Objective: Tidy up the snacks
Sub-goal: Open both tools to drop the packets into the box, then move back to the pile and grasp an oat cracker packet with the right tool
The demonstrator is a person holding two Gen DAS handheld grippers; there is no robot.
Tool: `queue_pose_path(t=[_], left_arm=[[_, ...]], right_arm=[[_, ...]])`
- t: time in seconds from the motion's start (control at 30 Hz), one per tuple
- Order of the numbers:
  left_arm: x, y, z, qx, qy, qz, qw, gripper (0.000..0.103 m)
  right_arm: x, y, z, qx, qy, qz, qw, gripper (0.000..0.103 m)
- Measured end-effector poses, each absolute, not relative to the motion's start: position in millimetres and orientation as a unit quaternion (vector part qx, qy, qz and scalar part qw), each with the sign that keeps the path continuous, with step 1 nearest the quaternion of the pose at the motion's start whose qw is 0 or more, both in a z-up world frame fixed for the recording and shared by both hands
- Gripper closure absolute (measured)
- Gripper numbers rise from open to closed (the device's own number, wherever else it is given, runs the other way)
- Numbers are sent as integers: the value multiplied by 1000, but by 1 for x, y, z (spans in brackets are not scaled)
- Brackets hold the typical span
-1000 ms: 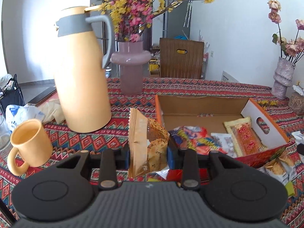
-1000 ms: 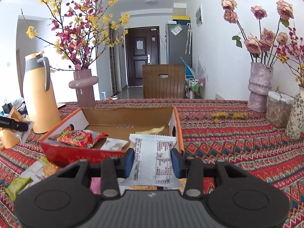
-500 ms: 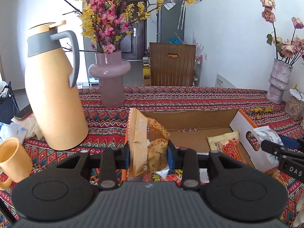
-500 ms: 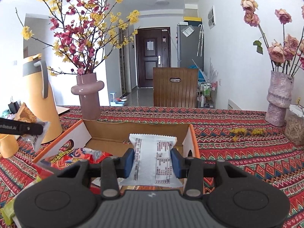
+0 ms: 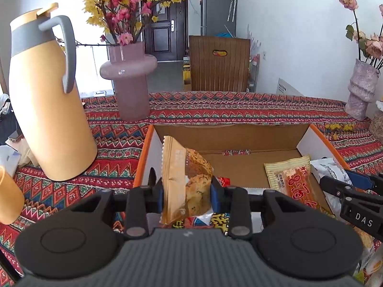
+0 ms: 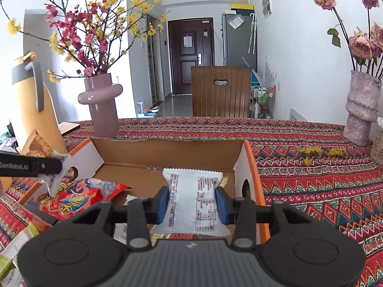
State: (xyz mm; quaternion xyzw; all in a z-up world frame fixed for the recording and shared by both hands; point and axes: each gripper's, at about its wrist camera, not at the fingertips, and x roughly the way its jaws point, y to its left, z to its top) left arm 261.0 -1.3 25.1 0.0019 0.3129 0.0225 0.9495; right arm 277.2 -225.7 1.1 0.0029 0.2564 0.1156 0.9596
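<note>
The left claw (image 5: pixel 186 191) was clamped on a brown snack packet (image 5: pixel 185 181), held upright on edge over the near left corner of the cardboard box (image 5: pixel 229 138). From the right wrist camera that same packet (image 6: pixel 39 147) showed at nine o'clock, pinched in the left claw (image 6: pixel 51 165) just above the box's left wall.

The right claw (image 6: pixel 192 202) gripped a white snack packet (image 6: pixel 194 203) with its printed label facing up, poised over the near right part of the box (image 6: pixel 167 150). In the left wrist view this claw (image 5: pixel 340 183) entered at three o'clock, with the white packet (image 5: pixel 332 169) between its fingers.

Inside the box lay a yellow packet with a red label (image 5: pixel 295 181) toward the right side, and a red crinkled snack bag (image 6: pixel 79 196) toward the left. The box sat on a surface covered by a red patterned cloth (image 6: pixel 311 172).

At ten o'clock of the box stood a tall yellow jug with a grey handle (image 5: pixel 45 95), and at eleven o'clock a pink vase of blossom branches (image 5: pixel 130 81). A yellow mug (image 5: pixel 8 196) stood at the left edge, near the jug. A rough grey-pink vase of dried roses (image 6: pixel 362 110) stood at two o'clock, well apart from the box.
</note>
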Motion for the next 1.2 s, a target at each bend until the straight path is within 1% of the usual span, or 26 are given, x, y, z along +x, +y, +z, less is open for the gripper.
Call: queue_pose_path(t=[0.1,0.13,0.17,0.2,0.23,0.27,0.3,0.33,0.37,0.4,0.47,0.87,1.2], left_arm=[[263,-2,21,2,317,23,948,66],[262,-2,21,1,316,23,949,64],[261,-1,21,0,314,22,949,58],[260,0,22,-2,312,23,950,52],[258,0,22,-3,309,26,951,35],[256,1,23,-4,302,30,953,19],[254,1,25,-2,292,35,956,14],[251,1,28,-1,282,39,959,4],[249,2,29,-3,274,42,961,0],[247,3,31,-8,266,41,963,0],[245,6,33,-16,264,38,964,0],[233,9,35,-21,263,38,964,0],[205,13,41,-19,245,39,969,0]], right_arm=[[279,-225,-2,1,260,117,958,61],[279,-225,-3,1,261,117,958,62],[279,-225,-3,2,261,119,958,56],[278,-225,-4,3,261,119,958,44],[278,-225,-4,4,259,118,959,37],[277,-225,-4,4,257,117,959,26],[276,-225,-4,4,255,117,960,19],[275,-225,-3,6,253,117,960,17],[274,-226,-3,8,252,117,961,12],[273,-227,-3,11,250,117,961,4],[271,-229,-2,15,248,117,962,0],[255,-234,2,28,242,118,963,0],[222,-244,14,28,223,122,967,0]])
